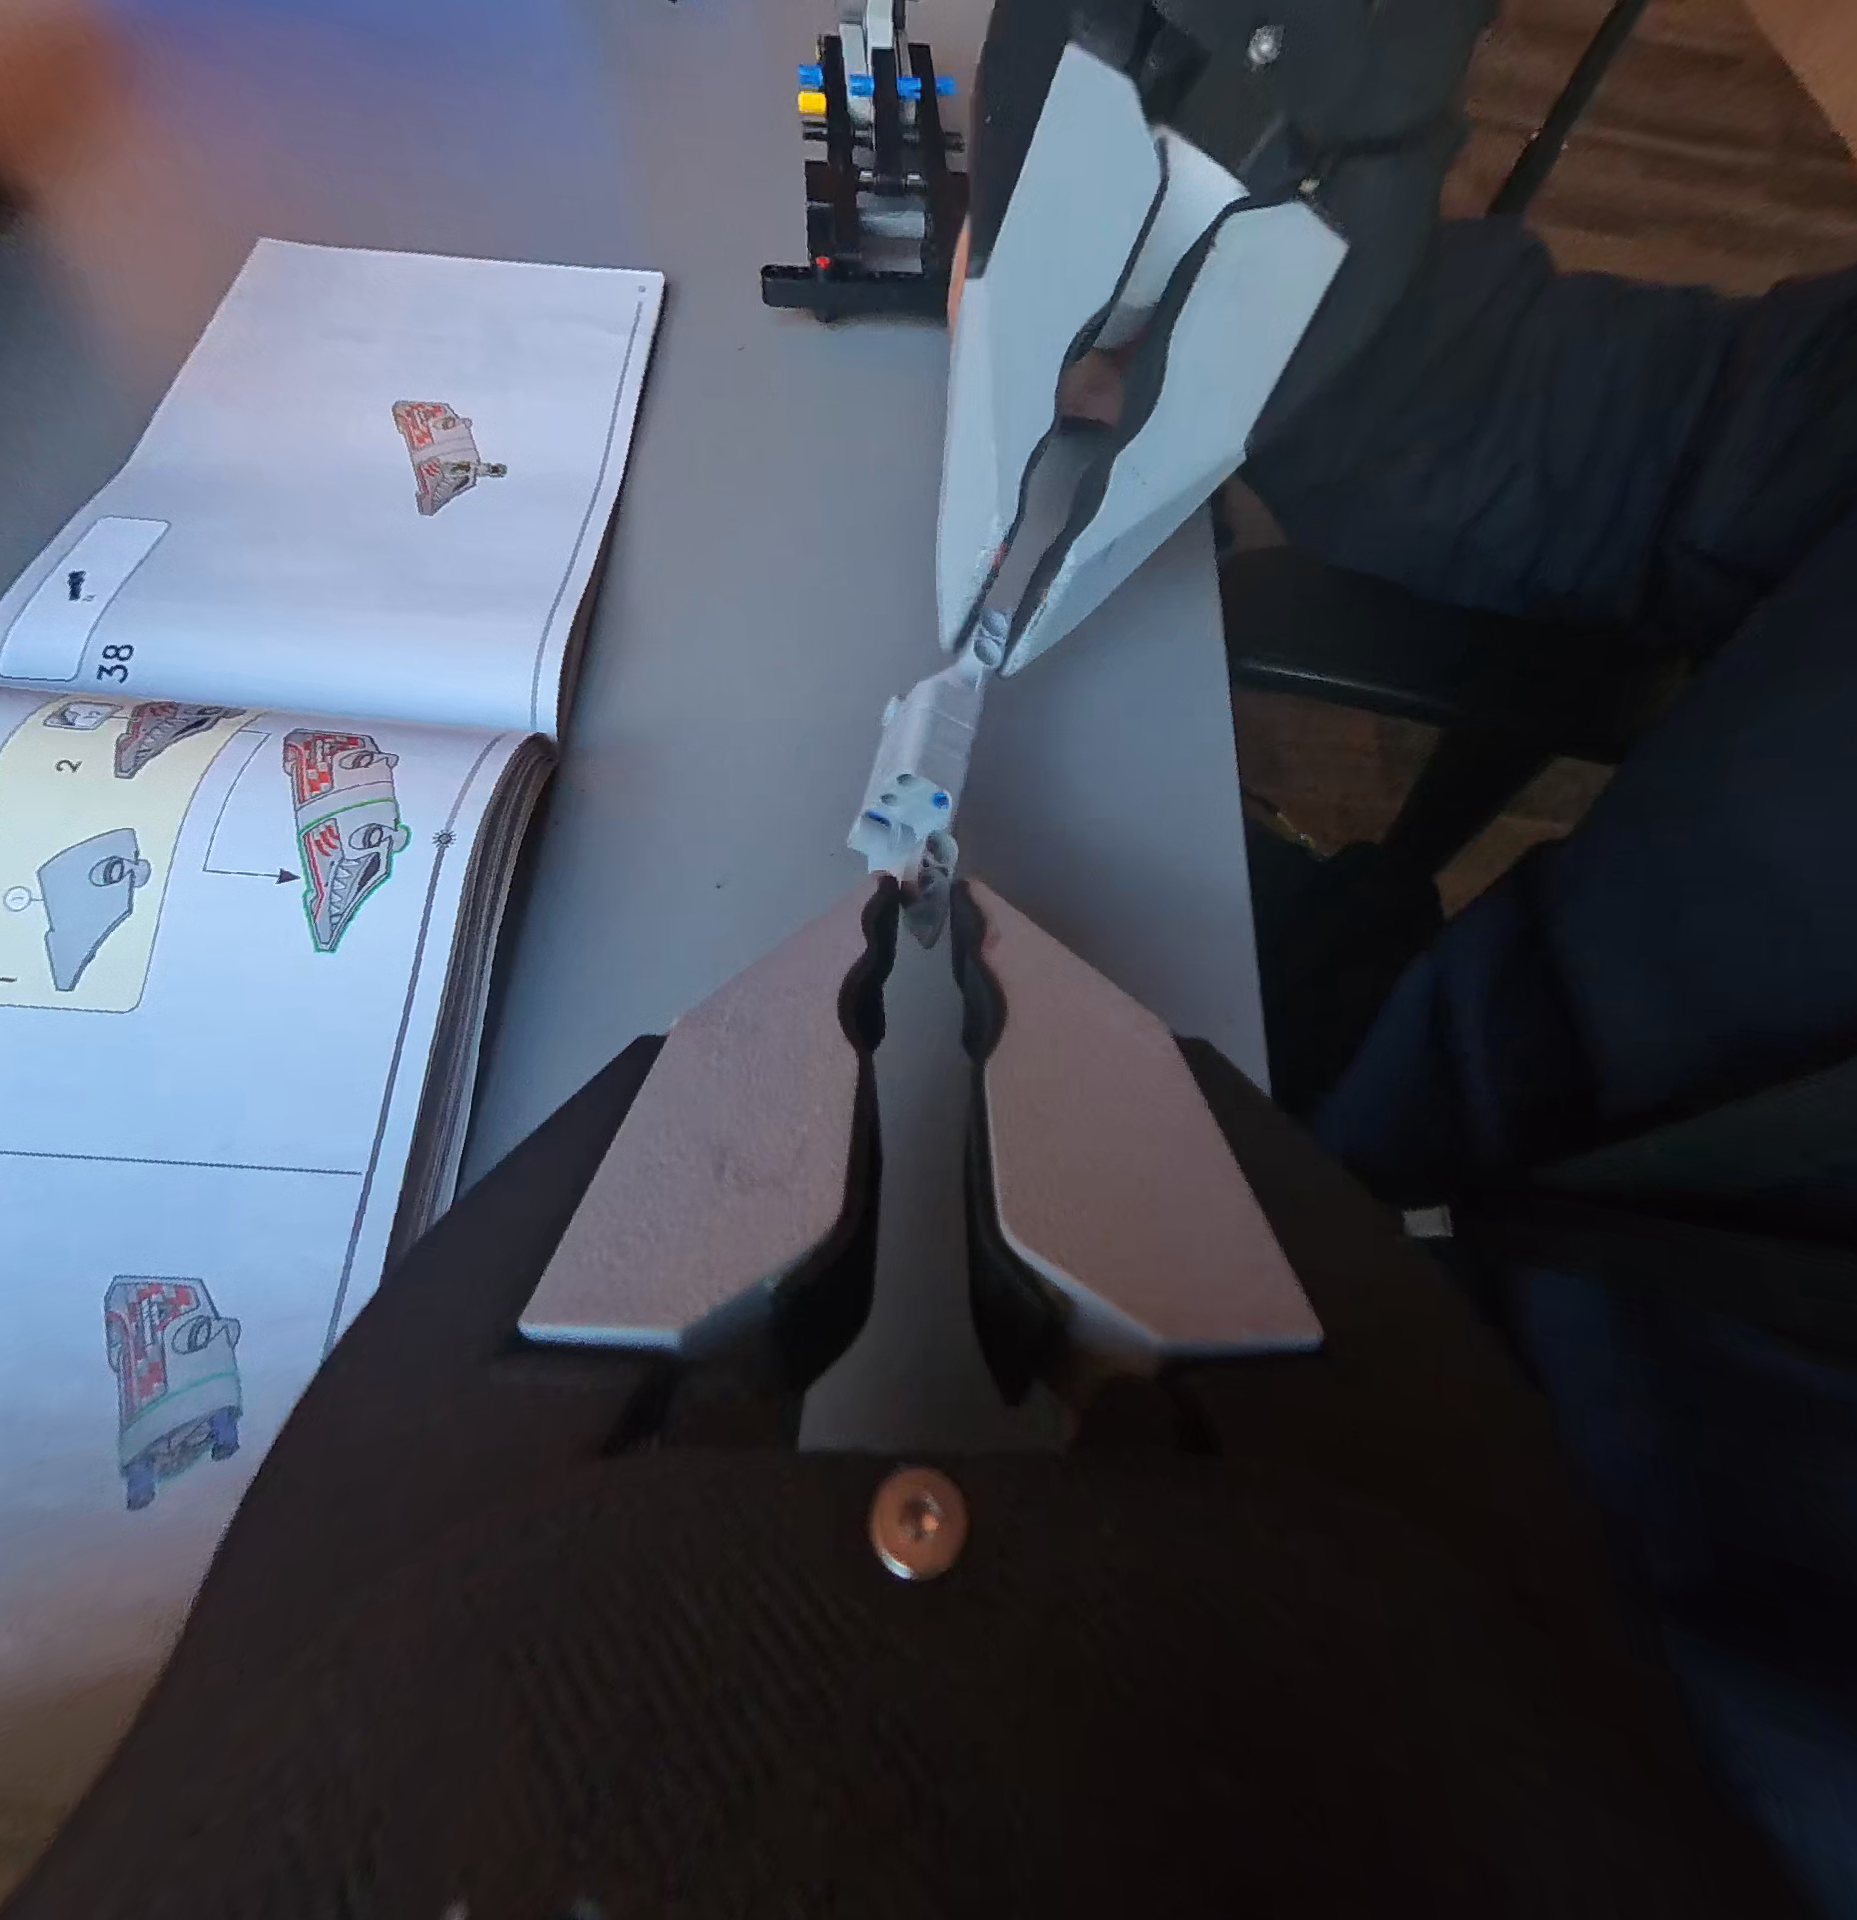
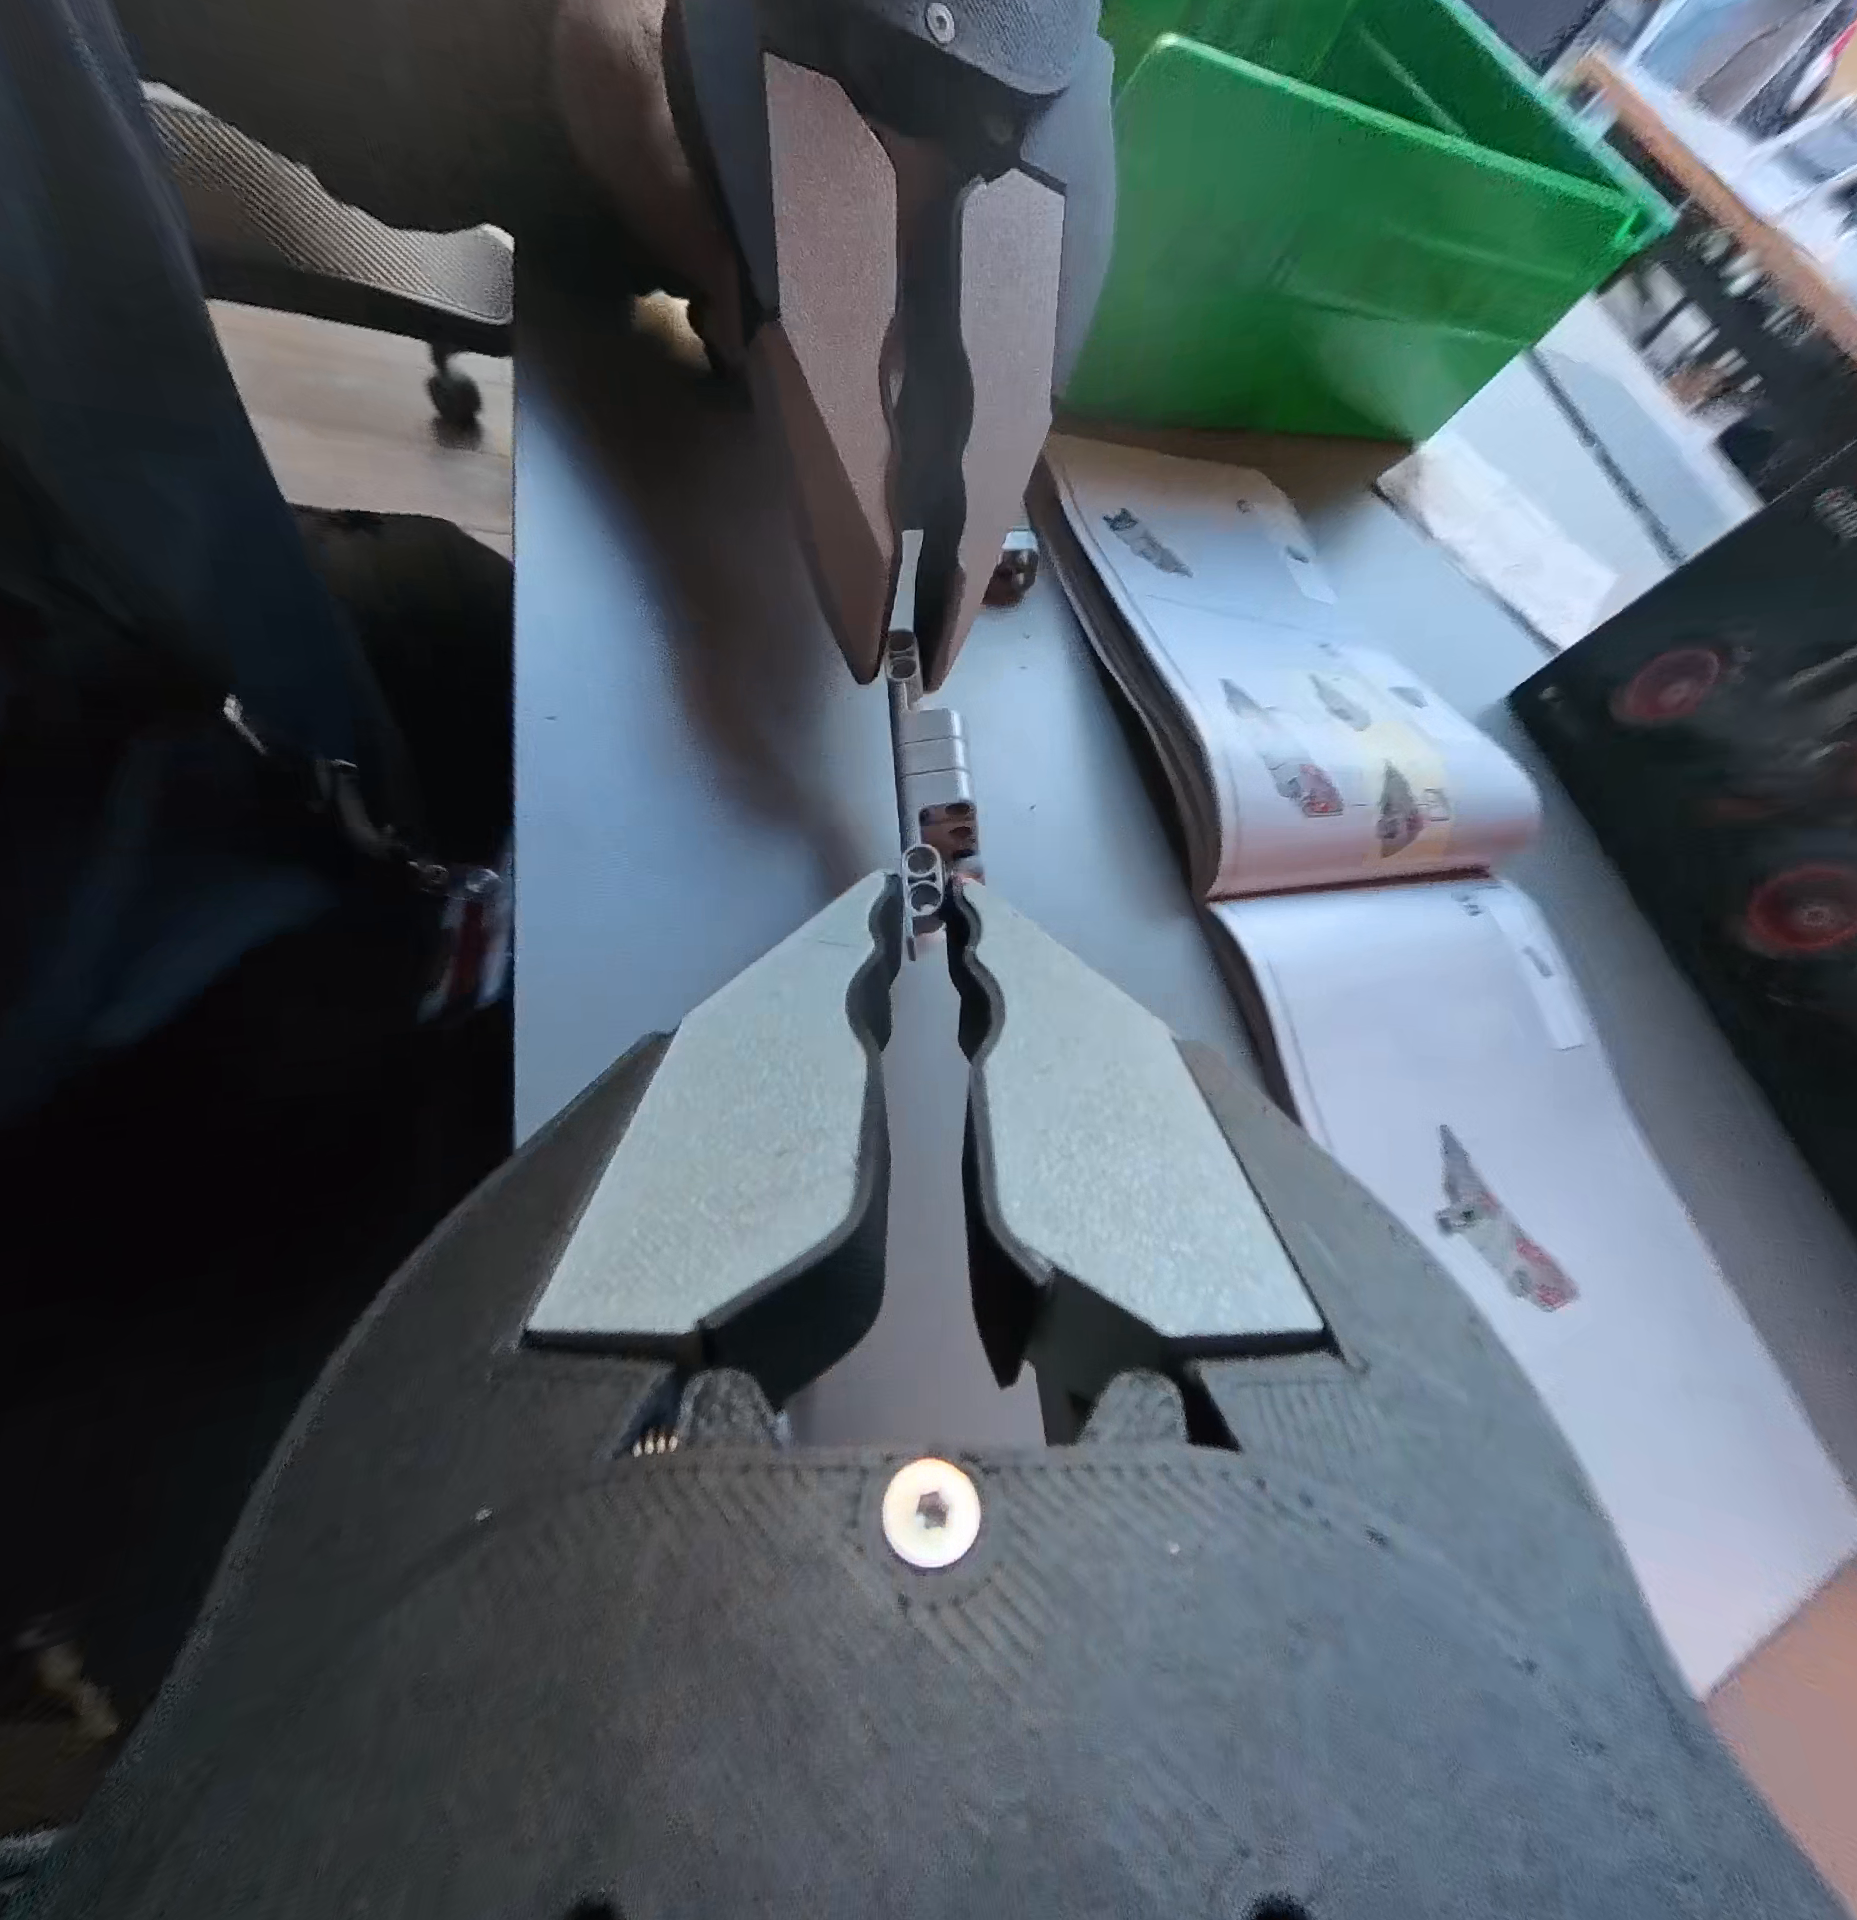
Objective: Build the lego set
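Lego sub-assembly [image 1: 916, 784], a small grey piece with blue pins, hangs above the grey table [image 1: 758, 644] in the left wrist view, the left tool [image 1: 922, 899] clamped on its near end and the right tool [image 1: 991, 646] clamped on its far end, beside the open instruction booklet [image 1: 311, 582]. In the right wrist view the right tool [image 2: 929, 902] pinches a thin grey beam [image 2: 922, 888] at the very fingertips, the left tool [image 2: 906, 665] opposite; so shallow a hold could let the piece twist or drop if the two pull unevenly.

I hold a small light-grey Lego assembly with blue pins [image 1: 908, 800] in mid-air above the grey table; a black-and-grey partial Lego build [image 1: 874, 177] stands farther back
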Available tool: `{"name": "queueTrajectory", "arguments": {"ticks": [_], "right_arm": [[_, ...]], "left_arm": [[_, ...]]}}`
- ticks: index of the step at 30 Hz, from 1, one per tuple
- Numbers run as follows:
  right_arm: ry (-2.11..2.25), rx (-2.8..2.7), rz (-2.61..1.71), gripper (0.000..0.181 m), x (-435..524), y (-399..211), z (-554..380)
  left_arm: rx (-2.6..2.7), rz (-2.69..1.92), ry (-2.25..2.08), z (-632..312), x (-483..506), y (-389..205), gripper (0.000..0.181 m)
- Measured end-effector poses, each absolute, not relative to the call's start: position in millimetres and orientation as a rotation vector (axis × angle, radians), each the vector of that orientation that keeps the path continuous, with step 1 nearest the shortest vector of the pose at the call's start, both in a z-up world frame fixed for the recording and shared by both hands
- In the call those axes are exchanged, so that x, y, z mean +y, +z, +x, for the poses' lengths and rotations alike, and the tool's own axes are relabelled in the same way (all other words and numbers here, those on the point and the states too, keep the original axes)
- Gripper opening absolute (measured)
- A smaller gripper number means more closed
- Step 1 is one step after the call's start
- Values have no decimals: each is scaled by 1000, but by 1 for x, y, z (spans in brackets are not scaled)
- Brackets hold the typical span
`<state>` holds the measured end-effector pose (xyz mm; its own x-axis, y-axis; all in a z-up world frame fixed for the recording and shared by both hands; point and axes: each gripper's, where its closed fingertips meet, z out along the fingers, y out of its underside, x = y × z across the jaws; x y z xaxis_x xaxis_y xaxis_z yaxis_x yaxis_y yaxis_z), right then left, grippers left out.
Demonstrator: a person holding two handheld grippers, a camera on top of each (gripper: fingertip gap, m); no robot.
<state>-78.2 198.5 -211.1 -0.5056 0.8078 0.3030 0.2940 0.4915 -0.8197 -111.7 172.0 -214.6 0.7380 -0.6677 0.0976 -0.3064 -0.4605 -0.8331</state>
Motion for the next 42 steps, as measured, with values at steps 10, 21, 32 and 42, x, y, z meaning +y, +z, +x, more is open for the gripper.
{"name": "queueTrajectory", "arguments": {"ticks": [10, 21, 32, 42], "right_arm": [[1395, -2066, -1230, 5, 201, -203, -73], [1371, -2079, -1245, 5, 200, -207, -76], [1284, -2129, -1402, 6, 207, -225, -82], [1165, -2073, -1310, 16, 214, -221, -84]], "left_arm": [[804, -2084, -497, -106, 170, -221, 9], [676, -2237, -760, -104, 168, -233, 4], [536, -2278, -919, -106, 171, -233, 21], [596, -2193, -845, -105, 169, -223, 30]]}}
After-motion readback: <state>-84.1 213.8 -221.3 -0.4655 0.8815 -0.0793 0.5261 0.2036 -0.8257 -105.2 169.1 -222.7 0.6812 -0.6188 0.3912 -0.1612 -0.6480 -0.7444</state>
